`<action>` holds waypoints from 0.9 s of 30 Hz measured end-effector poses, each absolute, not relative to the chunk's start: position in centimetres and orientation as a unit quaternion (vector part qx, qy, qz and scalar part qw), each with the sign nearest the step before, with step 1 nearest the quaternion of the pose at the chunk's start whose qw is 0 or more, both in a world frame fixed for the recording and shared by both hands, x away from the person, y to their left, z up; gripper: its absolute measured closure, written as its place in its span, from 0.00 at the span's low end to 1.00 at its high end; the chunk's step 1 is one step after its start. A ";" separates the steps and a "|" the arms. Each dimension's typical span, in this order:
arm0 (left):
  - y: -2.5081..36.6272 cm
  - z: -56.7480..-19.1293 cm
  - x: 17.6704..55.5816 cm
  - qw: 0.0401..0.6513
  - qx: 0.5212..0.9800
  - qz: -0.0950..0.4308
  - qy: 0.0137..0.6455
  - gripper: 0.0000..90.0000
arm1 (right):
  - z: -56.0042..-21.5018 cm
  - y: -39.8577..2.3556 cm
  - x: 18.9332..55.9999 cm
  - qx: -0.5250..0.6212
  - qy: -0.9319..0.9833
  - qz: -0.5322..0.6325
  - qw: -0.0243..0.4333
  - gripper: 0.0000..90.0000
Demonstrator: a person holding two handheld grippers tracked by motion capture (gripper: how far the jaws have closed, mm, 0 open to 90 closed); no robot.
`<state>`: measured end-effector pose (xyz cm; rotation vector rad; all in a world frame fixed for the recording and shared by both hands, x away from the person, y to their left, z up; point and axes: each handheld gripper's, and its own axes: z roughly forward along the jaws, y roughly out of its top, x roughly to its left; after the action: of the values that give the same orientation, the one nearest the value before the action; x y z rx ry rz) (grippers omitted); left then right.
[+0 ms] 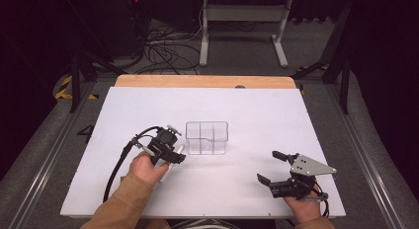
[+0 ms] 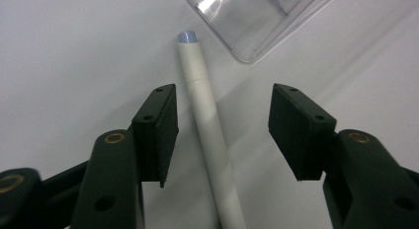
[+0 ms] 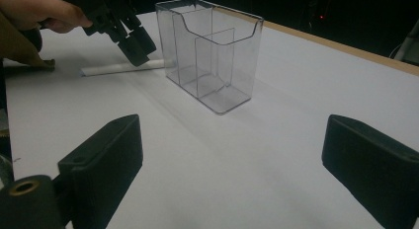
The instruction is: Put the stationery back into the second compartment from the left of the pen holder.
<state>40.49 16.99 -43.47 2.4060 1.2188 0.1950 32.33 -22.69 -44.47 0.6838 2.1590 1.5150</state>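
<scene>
High view puts a clear plastic organizer (image 1: pixel 206 137) near the middle of the white table (image 1: pixel 247 110), upright, its inside split by clear walls into compartments. No label or print can be read on it, and from the right gripper view (image 3: pixel 212 56) the compartments look empty, the clear floor showing through.

Just beside the organizer's left side lies a white marker (image 2: pixel 210 135) flat on the table. In the left gripper view its pale blue-grey end cap points toward a corner of the organizer (image 2: pixel 257 21) and stops just short of it; whether they touch is hard to tell there. No writing shows on its barrel. In the right gripper view the marker (image 3: pixel 118 67) lies lengthwise along the table, one end near the organizer's base.

The left gripper (image 2: pixel 222 135) hangs over the marker with its jaws spread, one on each side of the barrel, neither pad pressing it. In the high view this left gripper (image 1: pixel 168 149) sits at the organizer's left, held by a hand in a tan sleeve.

The right gripper (image 1: pixel 272 167) rests well apart, toward the table's near right corner, jaws wide with nothing between them; its grey three-cornered plate faces up.
</scene>
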 end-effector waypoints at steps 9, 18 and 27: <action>16.5 -44.1 40.6 0.194 0.873 0.071 0.443 0.66 | -44.5 -22.7 32.3 0.245 0.775 0.544 0.207 0.10; 16.3 -44.3 40.6 0.176 0.869 0.082 0.456 0.80 | -44.5 -22.7 32.3 0.244 0.775 0.545 0.207 0.10; 16.2 -44.4 40.5 0.171 0.863 0.088 0.467 0.87 | -44.5 -22.6 32.3 0.240 0.777 0.544 0.208 0.10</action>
<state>40.54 16.19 -44.36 2.4519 1.3252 0.2499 32.26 -22.62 -44.50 0.6679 2.1623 1.5138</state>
